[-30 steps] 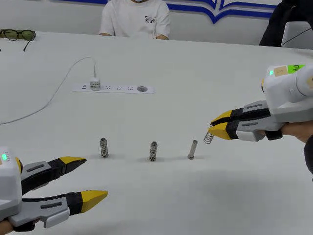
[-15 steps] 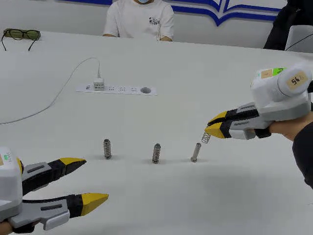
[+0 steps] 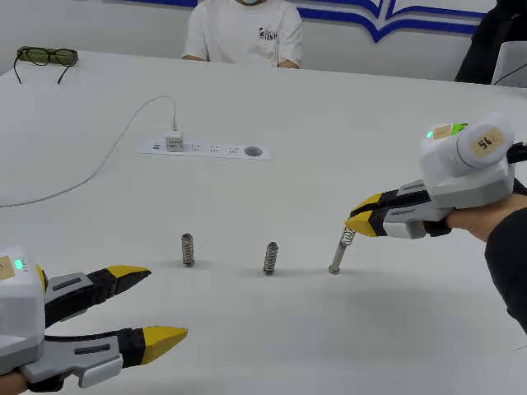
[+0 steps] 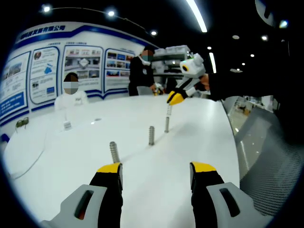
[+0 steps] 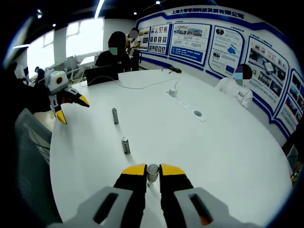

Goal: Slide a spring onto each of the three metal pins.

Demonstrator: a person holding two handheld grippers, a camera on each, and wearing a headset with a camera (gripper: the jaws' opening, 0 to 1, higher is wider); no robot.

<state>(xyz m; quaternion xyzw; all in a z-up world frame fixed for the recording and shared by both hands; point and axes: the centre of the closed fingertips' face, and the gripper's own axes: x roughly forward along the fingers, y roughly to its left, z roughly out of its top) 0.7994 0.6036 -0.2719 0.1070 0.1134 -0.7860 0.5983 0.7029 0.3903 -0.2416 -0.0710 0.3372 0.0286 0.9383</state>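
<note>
Spring number three (image 3: 347, 236) sits pinched in my right gripper (image 3: 356, 216), right of centre in the head view, with the jaws closed on its upper coils. Its lower end meets the top of the bare pin (image 3: 337, 259), which leans. I cannot tell whether the coil is over the tip or only touching it. In the right gripper view the spring shows end-on between the yellow tips at bottom centre, and the pin beneath it is hidden. The middle pin (image 3: 270, 257) and the far-left pin (image 3: 188, 248) each wear a spring. My left gripper (image 3: 167, 302) hangs at lower left over the white table (image 3: 329, 123), jaws spread wide around nothing, its body cut off by the frame edge.
</note>
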